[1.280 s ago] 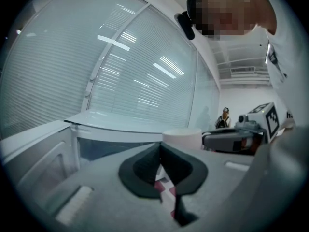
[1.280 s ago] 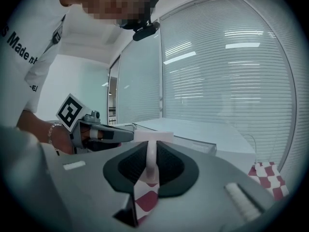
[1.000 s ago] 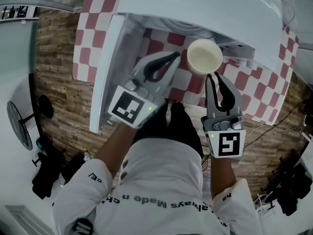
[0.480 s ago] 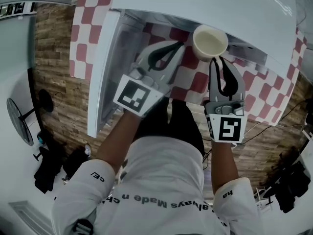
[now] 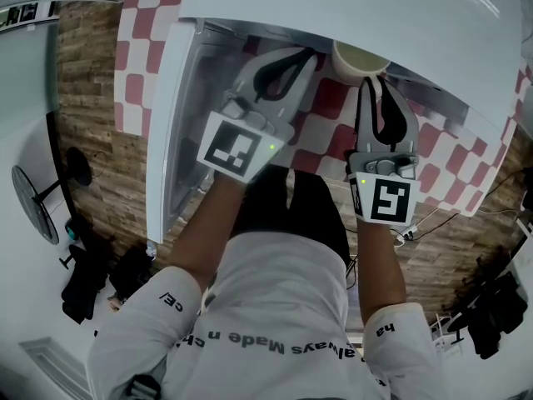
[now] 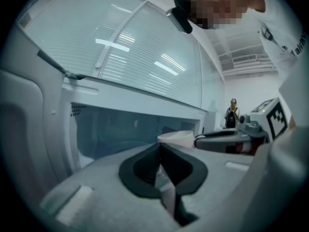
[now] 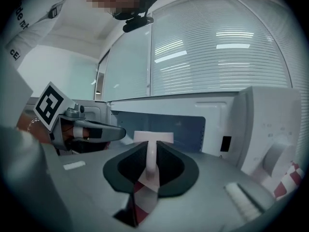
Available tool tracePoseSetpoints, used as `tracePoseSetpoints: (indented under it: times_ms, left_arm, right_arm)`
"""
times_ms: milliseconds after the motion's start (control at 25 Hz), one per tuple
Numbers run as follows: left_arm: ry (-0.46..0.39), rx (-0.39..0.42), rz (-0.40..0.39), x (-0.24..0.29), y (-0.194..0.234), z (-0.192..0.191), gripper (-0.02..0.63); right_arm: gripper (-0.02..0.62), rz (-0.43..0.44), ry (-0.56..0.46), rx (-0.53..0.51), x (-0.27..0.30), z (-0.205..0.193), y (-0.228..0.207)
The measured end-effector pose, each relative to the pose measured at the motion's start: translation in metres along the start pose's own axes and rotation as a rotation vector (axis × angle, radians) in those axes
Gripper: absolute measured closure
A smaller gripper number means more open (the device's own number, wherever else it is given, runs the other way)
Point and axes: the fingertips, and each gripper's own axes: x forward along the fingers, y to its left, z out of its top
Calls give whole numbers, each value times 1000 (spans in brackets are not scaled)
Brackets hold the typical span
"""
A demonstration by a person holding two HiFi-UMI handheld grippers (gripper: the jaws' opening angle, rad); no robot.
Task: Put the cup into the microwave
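Note:
A white cup [image 5: 360, 60] hangs by its handle from my right gripper [image 5: 372, 82], which is shut on it; the cup's far side is hidden under the top edge of the white microwave [image 5: 350, 7]. In the right gripper view the cup [image 7: 153, 137] sits just past the jaws, in front of the open cavity [image 7: 183, 124]. My left gripper [image 5: 304, 54] is shut with nothing in it, close beside the cup on its left, at the cavity mouth. From the left gripper view the cup [image 6: 176, 138] shows just right of the shut jaws [image 6: 159, 149]. The microwave door [image 5: 171, 115] stands open at the left.
The microwave stands on a red-and-white checkered cloth [image 5: 137, 48]. Its control panel with a dial [image 7: 275, 153] is right of the cavity. Wooden floor [image 5: 92, 165], a fan [image 5: 33, 202] and bags lie below at the left. A person [image 6: 233, 114] stands far off.
Both grippers have moved forward toward the microwave opening. The cup, fully visible before, now sits partly under the microwave's top edge.

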Motion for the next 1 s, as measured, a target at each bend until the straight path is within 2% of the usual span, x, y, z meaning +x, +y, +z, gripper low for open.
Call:
tracePoseSetpoints:
  times_ms: [400,1000]
  left_arm:
    - [-24,30,7,23,7,-8,601]
    - [-52,68,68,36,34,-13,601]
  right_arm:
    - [548,-55,-39,-1,30,-6,-12]
    - [548,-89,-74,-56,57,-8,-23]
